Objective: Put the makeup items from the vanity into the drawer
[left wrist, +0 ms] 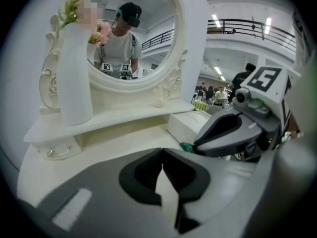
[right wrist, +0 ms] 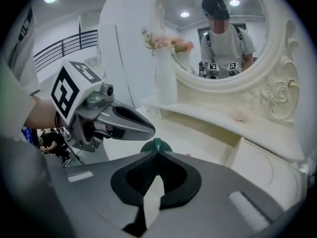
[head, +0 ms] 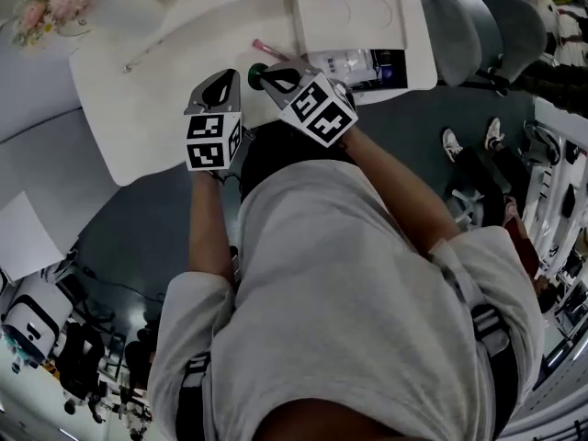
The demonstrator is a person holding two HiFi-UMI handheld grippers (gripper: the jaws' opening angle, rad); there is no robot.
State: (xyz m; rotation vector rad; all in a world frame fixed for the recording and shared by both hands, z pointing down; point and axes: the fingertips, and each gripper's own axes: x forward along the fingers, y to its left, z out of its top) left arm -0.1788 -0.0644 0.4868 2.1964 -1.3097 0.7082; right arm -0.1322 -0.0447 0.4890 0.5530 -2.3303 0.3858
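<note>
The fingers of my left gripper [left wrist: 161, 151] are clenched tip to tip with nothing between them. The fingers of my right gripper [right wrist: 157, 152] are clenched too, and a dark green makeup item [right wrist: 156, 144] sits pinched at their very tips. The left gripper view shows the same green bit poking from the right tips, above the white vanity table [left wrist: 114, 143].

Only the head view gives the layout. Both grippers are side by side over the table's near edge, with the green item just beyond the right one. A pink stick [head: 266, 49] lies on the table a little farther off, and a thin pale tool [head: 142, 56] lies well to the left. The open drawer [head: 367, 85] is just right of my right gripper, with packets inside, and a white box section [head: 349, 21] lies beyond it. A grey chair [head: 478, 26] stands to the right of the table.

Only the gripper views show the round mirror [right wrist: 218, 29] at the far side, with my reflection in it. They also show a tall white vase [right wrist: 166, 78] of pink flowers [right wrist: 166, 42] on the shelf to its left. My own body fills the near part of the head view and hides the table's near right edge.
</note>
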